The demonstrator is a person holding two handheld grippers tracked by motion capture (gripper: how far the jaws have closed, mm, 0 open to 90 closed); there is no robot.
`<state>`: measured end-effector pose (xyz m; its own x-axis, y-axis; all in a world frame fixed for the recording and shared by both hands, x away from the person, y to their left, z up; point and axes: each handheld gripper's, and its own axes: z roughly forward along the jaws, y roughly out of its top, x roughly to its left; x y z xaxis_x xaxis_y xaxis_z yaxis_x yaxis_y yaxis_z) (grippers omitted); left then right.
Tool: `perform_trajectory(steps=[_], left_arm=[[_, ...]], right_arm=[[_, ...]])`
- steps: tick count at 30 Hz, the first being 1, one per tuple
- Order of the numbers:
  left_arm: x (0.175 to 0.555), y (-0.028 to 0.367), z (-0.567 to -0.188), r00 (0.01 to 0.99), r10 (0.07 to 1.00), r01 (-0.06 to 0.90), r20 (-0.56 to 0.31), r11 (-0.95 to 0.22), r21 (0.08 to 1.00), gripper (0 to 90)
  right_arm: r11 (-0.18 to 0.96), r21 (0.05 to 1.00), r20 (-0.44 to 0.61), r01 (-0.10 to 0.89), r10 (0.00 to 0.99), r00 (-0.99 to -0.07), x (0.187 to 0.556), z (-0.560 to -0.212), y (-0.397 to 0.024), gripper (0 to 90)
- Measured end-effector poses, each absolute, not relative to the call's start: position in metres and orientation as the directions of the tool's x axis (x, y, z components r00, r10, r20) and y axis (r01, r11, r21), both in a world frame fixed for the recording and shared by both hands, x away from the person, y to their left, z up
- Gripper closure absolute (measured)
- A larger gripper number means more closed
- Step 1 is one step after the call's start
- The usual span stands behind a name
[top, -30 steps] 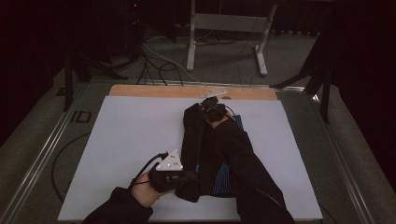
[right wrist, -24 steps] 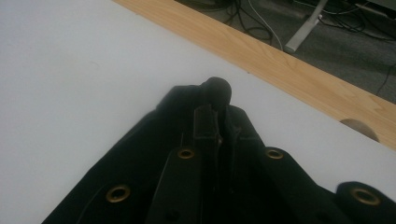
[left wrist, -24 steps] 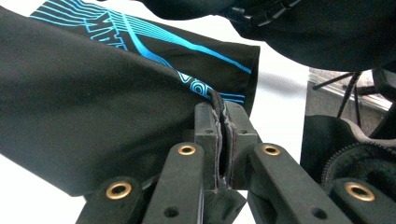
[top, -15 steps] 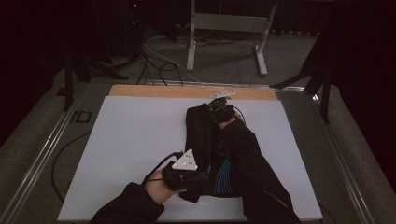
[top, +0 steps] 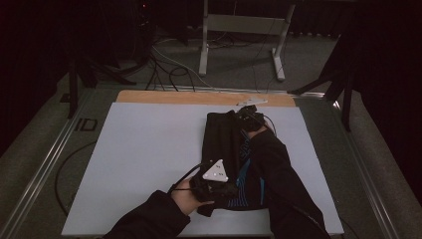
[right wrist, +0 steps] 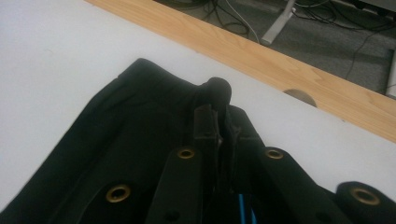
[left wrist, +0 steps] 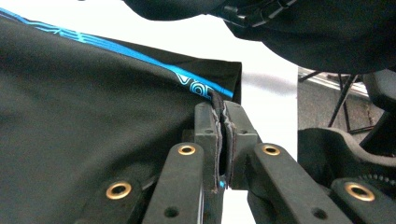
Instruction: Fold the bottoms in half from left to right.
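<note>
Black garment, part-hidden under sleeve, pinched by both tools.

A black garment with bright blue trim and lettering lies folded into a long narrow strip on the white table, right of its middle, running from the near edge toward the wooden strip at the far edge. It looks like shorts or trousers, though the dim light makes that uncertain.
</note>
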<state>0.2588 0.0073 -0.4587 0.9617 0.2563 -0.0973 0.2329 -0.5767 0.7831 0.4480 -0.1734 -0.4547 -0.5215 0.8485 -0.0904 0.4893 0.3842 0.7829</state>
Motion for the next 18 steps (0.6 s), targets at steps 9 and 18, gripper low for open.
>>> perform_trajectory(steps=[9,18], left_arm=[[0.262,-0.018,-0.461,0.969,0.226,0.218,-0.102,-0.579,0.786,86.7],[0.266,-0.046,-0.471,0.974,0.205,0.202,-0.098,-0.586,0.785,86.7]], right_arm=[[0.367,0.782,-0.09,0.504,0.866,-0.492,0.447,-0.458,-0.197,84.3],[0.359,0.778,-0.093,0.515,0.877,-0.472,0.448,-0.469,-0.221,84.3]])
